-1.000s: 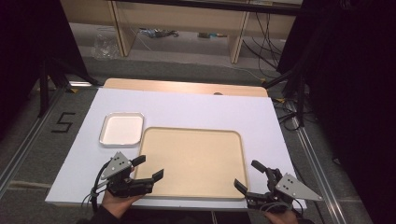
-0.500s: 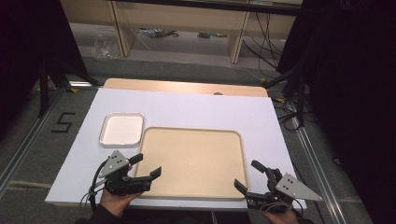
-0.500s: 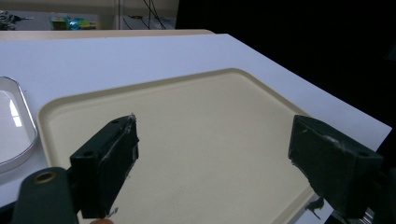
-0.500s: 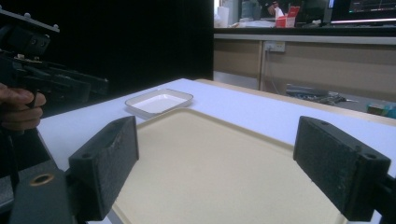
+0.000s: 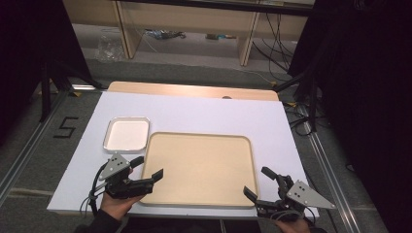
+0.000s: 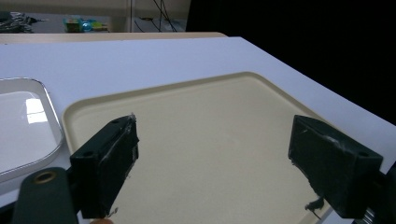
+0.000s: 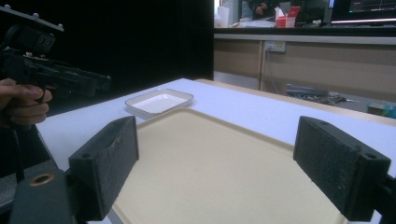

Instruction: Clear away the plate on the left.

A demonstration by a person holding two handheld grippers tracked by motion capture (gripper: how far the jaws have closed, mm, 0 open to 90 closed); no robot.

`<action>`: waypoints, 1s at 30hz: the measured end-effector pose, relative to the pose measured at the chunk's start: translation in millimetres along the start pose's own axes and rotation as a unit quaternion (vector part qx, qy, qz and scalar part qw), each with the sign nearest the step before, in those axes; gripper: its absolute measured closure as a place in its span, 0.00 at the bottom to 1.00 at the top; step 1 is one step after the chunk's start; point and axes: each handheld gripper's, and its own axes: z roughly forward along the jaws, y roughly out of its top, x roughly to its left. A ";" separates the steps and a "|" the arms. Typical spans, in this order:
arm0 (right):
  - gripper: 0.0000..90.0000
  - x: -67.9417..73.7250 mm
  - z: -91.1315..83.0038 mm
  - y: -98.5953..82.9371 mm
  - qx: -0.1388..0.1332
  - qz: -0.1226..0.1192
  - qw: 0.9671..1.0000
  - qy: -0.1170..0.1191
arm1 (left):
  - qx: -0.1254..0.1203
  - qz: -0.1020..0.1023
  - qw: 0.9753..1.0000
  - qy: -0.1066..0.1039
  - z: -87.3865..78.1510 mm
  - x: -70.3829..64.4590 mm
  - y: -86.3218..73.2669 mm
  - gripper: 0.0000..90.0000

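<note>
Both grippers hang released, jaws wide apart, at the near corners of the beige tray (image 5: 199, 167), which lies empty at the near edge of the surface (image 5: 272, 121): the left gripper (image 5: 145, 170) over its near left corner, the right gripper (image 5: 260, 183) at its near right. This reads as the approach; next, each must close on the rim. A white dish (image 5: 126, 134) sits beside the tray's far left corner. On the floor, tape reads "5" (image 5: 64, 127).

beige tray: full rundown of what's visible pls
The beige tray is a large, shallow rectangle with rounded corners and a low raised rim, matte, plastic by the look. It is empty and lies flat on the white table top, its long side toward the person, with the small white dish just off its far-left corner. The left hand-held gripper hovers open at its near-left edge, the right hand-held gripper open at its near-right corner; contact cannot be told.
</note>
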 end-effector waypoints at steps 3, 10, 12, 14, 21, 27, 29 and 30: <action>0.17 -0.1 0.5 -0.1 -0.002 -0.001 1.000 0.000 | -0.001 0.002 1.000 0.003 -0.2 2.4 1.1 0.17; 0.17 0.1 0.3 -0.1 -0.001 0.000 1.000 0.001 | 0.000 -0.003 1.000 0.021 1.0 13.6 4.8 0.18; 0.17 0.1 0.6 -0.2 -0.002 0.000 1.000 0.001 | 0.002 -0.002 1.000 0.027 2.3 17.4 5.5 0.18; 0.17 0.0 1.0 -0.4 -0.005 -0.001 1.000 0.000 | 0.008 0.003 0.999 0.035 4.0 20.9 6.1 0.18; 0.17 -1.3 1.9 -0.3 -0.005 -0.007 1.000 0.006 | 0.020 0.003 0.998 0.061 9.0 33.6 8.9 0.17; 0.17 -0.7 2.9 -0.5 -0.003 0.000 1.000 0.010 | 0.022 -0.006 0.996 0.083 11.4 47.8 12.5 0.17; 0.17 -0.8 3.0 -0.6 -0.003 0.000 1.000 0.010 | 0.022 -0.008 0.996 0.086 11.7 50.6 13.2 0.17; 0.17 -0.9 3.3 -0.7 -0.005 0.000 1.000 0.010 | 0.023 -0.013 0.995 0.095 12.7 56.6 14.7 0.17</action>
